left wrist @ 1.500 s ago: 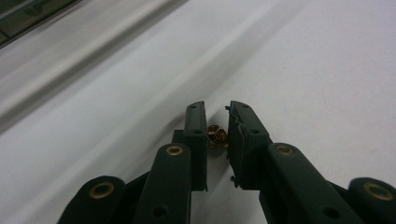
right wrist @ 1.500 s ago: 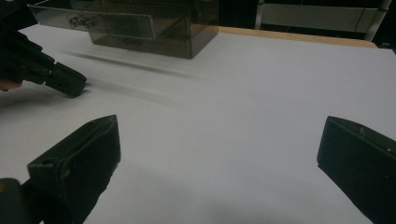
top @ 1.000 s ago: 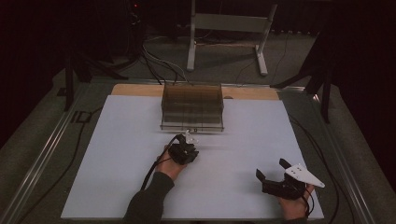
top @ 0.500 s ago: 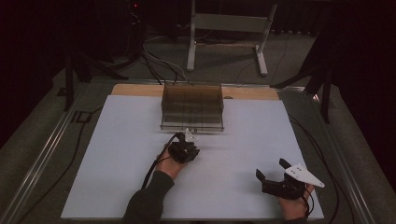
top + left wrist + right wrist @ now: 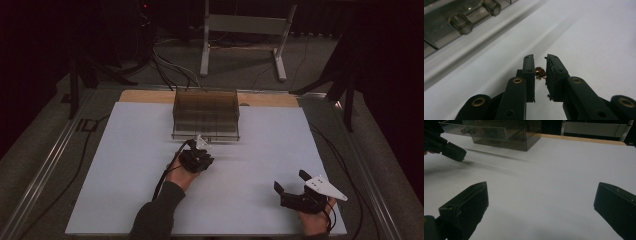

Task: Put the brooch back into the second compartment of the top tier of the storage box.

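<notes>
Fingers (image 5: 529,72) of the left gripper (image 5: 540,65) were seen pinched on a small coppery bead-like piece (image 5: 539,72), which was held between the pads near their tips, above the white table (image 5: 130,165). That gripper (image 5: 200,150) was held just in front of the smoky drawer box (image 5: 206,114), aimed toward its knobbed drawer (image 5: 461,22). Well apart, the right gripper (image 5: 292,182) was rested low near the table's near edge, its jaws spread wide with nothing between them.

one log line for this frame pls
left gripper: shut on small copper-coloured piece, near drawer box | right gripper: open, nothing between jaws, over white board | drawer: pulled out
</notes>
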Available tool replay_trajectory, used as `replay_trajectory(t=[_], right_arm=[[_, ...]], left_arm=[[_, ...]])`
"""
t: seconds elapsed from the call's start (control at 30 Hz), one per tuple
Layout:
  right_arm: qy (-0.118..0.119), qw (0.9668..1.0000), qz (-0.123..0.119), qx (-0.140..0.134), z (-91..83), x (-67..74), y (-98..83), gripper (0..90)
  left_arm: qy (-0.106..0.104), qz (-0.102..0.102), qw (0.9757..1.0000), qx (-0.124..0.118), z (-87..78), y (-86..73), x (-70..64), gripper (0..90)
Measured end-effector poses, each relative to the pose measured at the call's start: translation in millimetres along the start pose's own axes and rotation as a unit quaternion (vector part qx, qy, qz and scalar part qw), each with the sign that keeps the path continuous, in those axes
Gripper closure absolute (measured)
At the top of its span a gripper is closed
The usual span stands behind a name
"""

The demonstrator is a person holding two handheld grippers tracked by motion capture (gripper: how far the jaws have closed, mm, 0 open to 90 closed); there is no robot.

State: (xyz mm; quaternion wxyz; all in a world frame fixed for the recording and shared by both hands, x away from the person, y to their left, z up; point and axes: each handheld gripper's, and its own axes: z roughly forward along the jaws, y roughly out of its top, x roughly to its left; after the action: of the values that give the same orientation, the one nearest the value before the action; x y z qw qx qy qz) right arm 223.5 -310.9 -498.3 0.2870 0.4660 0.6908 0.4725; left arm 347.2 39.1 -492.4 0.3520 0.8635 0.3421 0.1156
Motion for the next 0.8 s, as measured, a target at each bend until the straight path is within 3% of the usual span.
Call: replay_trajectory(t=[0.8], right_arm=[[0.001, 1.0, -0.001, 0.0, 0.2, -0.1, -0.1, 0.1]], left_arm=[[-0.023, -0.011, 0.9991, -0.035, -21.8, 17.6, 6.1, 79.0]])
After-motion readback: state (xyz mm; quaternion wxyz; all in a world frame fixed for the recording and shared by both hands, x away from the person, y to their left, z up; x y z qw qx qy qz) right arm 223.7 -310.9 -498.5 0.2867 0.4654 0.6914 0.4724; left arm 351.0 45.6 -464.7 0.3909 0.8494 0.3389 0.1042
